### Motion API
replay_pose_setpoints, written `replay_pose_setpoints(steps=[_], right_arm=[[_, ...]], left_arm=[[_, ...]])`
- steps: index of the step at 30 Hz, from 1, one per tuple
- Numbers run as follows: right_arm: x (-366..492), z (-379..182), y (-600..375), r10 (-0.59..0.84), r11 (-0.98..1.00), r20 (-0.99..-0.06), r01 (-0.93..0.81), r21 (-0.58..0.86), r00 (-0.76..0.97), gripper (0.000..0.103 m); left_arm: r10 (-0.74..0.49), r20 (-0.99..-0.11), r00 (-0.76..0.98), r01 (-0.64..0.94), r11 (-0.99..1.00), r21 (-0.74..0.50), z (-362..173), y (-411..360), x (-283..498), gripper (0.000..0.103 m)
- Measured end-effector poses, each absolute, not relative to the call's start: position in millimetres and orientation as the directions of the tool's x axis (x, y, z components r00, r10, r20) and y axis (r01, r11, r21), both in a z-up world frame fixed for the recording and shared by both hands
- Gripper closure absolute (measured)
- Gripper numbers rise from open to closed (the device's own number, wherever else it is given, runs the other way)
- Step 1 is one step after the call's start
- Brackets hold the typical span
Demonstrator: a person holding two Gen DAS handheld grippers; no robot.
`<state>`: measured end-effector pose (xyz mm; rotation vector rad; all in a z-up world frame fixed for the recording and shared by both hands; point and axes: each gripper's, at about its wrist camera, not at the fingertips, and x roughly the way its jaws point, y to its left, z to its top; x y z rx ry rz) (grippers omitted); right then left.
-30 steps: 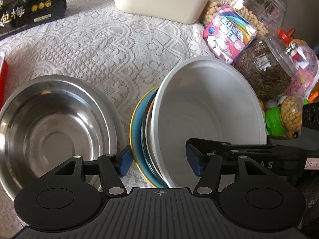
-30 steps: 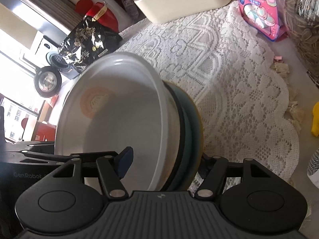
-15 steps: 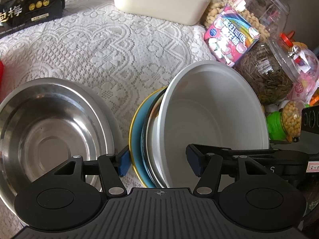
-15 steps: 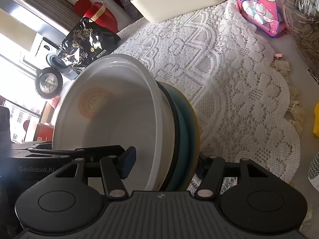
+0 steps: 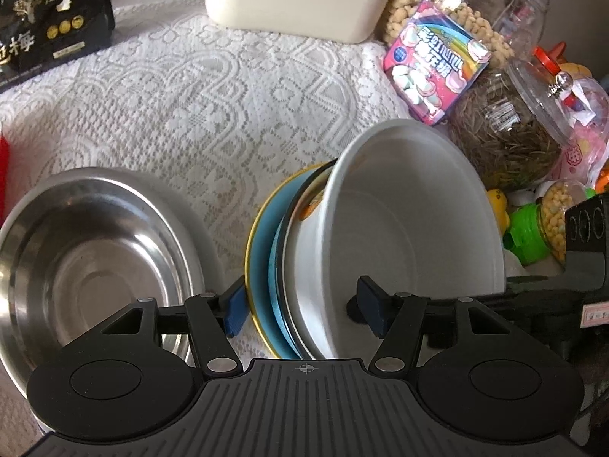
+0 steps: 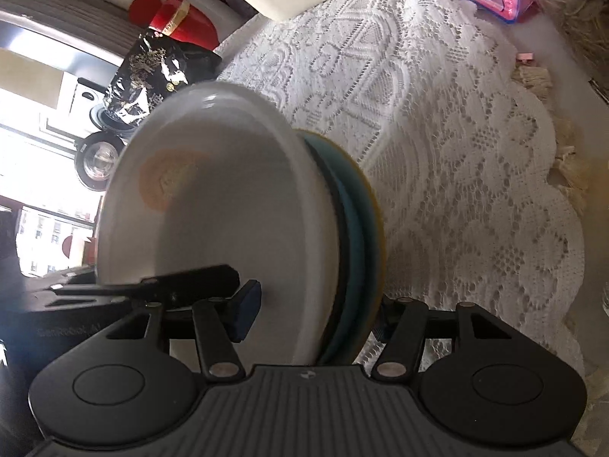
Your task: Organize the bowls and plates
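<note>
A stack of dishes is held tilted on edge between both grippers: a white bowl (image 5: 415, 224) on top, nested in a dark-rimmed dish and a blue plate with a yellow rim (image 5: 262, 236). My left gripper (image 5: 300, 306) is shut on one side of the stack. My right gripper (image 6: 316, 314) is shut on the opposite side, one pad inside the white bowl (image 6: 228, 228), the other behind the blue plate (image 6: 357, 221). A steel bowl (image 5: 91, 255) sits on the lace cloth at the left.
A cream container (image 5: 297, 0) stands at the back. A black snack bag (image 5: 49, 19) is back left. Clear snack jars (image 5: 506, 122) and a pink candy bag (image 5: 434, 64) crowd the right. The lace tablecloth (image 6: 456, 144) ends at a scalloped edge on the right.
The held stack has risen and tilted a little further on edge, both grippers moving with it. The steel bowl has not moved.
</note>
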<state>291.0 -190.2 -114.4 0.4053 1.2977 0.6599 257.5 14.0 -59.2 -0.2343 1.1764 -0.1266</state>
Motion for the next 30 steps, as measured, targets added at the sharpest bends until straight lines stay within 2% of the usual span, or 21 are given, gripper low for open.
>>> replay_pose_setpoints(steps=[21,30], right_arm=[[290,-107,-176,0.609,0.788,-0.779,-0.223,0.574,0.149,0.044],[284,-94,-178,0.599,0.796,-0.782,-0.235,0.558,0.173,0.044]], left_arm=[[-0.265,-0.889,0.374,-0.021,0.956,-0.293,-62,22,256,0.039],[-0.282,-0.87,0.404,0.002,0.952,-0.308,-48,21,248,0.039]])
